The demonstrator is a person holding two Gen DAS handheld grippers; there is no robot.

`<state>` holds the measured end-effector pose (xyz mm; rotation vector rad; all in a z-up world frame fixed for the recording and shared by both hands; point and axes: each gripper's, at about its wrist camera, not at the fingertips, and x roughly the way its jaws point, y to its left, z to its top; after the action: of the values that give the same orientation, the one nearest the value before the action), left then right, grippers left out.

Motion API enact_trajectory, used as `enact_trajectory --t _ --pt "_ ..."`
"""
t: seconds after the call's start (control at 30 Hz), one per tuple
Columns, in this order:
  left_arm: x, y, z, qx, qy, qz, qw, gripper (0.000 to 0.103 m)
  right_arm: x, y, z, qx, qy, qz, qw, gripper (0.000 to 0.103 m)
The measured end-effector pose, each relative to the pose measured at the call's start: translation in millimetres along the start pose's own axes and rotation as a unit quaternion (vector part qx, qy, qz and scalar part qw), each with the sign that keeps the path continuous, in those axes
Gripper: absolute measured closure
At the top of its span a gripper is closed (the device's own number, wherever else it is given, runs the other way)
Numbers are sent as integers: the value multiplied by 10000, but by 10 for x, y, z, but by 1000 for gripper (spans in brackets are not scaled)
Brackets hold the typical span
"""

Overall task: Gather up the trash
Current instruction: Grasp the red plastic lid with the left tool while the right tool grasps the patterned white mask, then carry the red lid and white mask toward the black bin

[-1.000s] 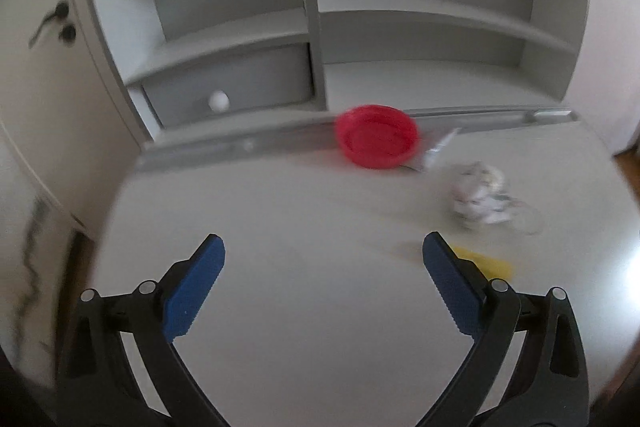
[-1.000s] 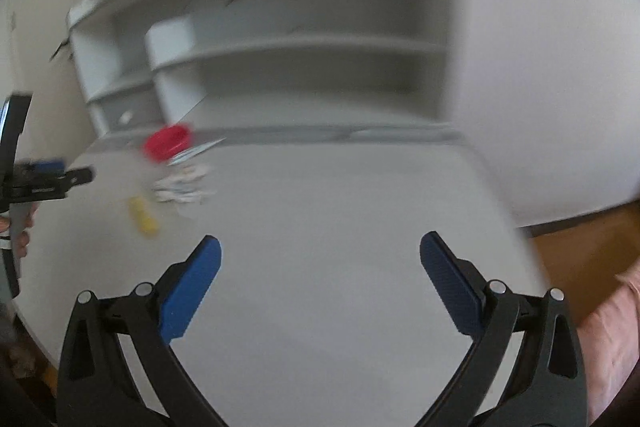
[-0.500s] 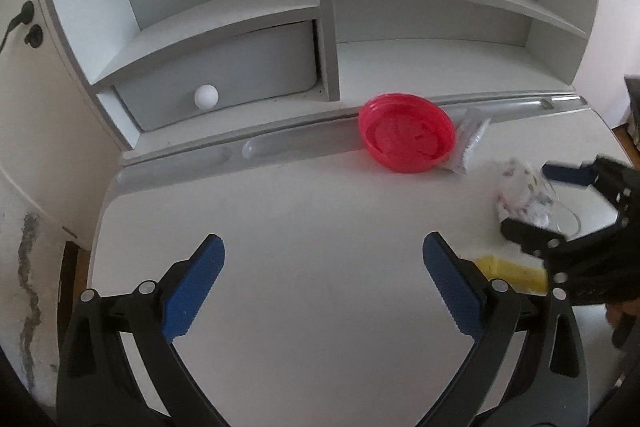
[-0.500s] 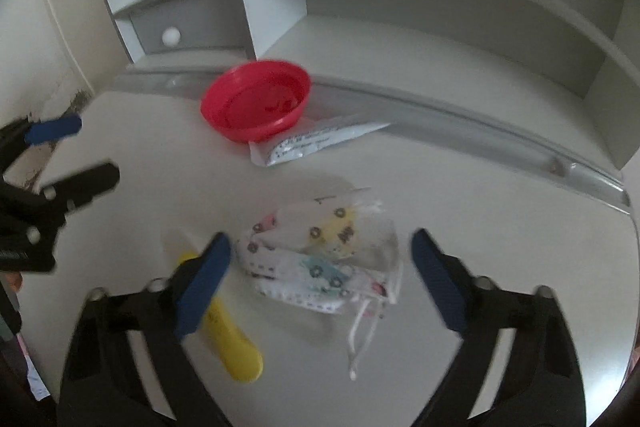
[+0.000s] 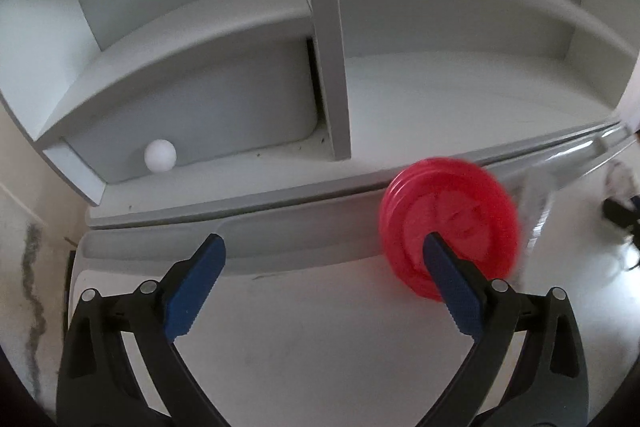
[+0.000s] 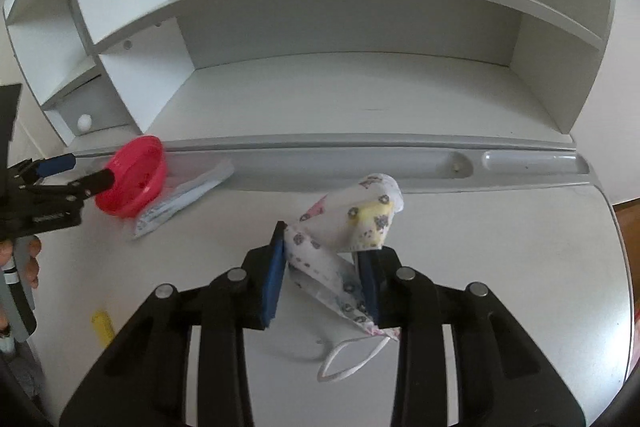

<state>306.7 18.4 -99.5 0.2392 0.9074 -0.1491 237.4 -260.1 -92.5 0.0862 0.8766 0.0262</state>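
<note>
Right gripper [image 6: 322, 277]: the jaws are closing on a printed face mask [image 6: 344, 227], which is seen between the 2 blue pads. Both pads appear pressed against the folded fabric, so the mask is judged gripped at its lower fold. The upper part of the mask stands up ahead of the jaws, and an ear loop [image 6: 352, 359] trails on the desk surface [image 6: 500, 259] below them.

Left gripper [image 5: 322, 269]: the jaws are held wide apart with nothing between them. The right-hand pad is seen in front of the red bowl [image 5: 448, 223]; contact cannot be confirmed, as the bowl is blurred. In the right wrist view the bowl appears tilted at the tip of one left finger.

Surroundings: a flat clear wrapper [image 6: 180, 199] lies just beside the bowl, partly under it. A yellow item [image 6: 102, 323], only partly visible, lies near the left edge of the desk. A small white ball [image 5: 160, 155] rests in the lower left shelf compartment [image 5: 224, 115].

Risks, as judged:
1. The mask is held by a thin fold; the fabric may slip out if it is lifted before closure is complete.
2. The trailing ear loop may snag or drag.
3. The bowl may be tipped or pushed by the left pad, and the wrapper may be displaced with it.
4. The 2 grippers are near each other; collision is possible.
</note>
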Motion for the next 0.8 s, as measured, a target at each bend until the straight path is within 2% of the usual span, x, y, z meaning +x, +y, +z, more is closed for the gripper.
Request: enact_trajectory --t 0.1,0.13,0.17,0.2,0.3,0.37,0.4,0.47,0.5,0.63,0.8 --pt "53 -32 -15 11 24 -164 9999 7 38 -44 -34 12 4 84 10000 70" --pt "56 -40 -12 31 33 -292 9996 12 11 -49 -47 -3 -7 79 10000 70" --pt "59 -48 -15 58 35 -473 9989 21 20 -55 -49 -4 27 110 9999 70" --pt "59 -48 -18 41 31 -773 9970 23 27 -72 -49 14 51 193 9998 70" --pt "19 -117 -39 244 -123 -851 9960 37 38 -115 -49 90 41 277 9996 70" --pt "-24 -165 -61 360 -253 -994 9941 62 65 -106 -30 111 40 305 9995 70" --pt "-43 -182 -69 354 -331 -1018 9936 88 67 -107 -30 107 40 305 9995 70" --pt "-42 -190 -82 298 -359 -1095 9929 90 62 -117 -30 99 39 315 9994 70" --pt "-55 -206 -90 287 -359 -1101 9929 98 67 -121 -29 98 39 318 9994 70" --pt "-20 -175 -96 141 -328 -1274 9912 99 69 -125 -26 43 41 253 9997 70" --pt "6 -186 -89 131 -347 -1320 9906 99 88 -123 -24 16 40 234 9997 70"
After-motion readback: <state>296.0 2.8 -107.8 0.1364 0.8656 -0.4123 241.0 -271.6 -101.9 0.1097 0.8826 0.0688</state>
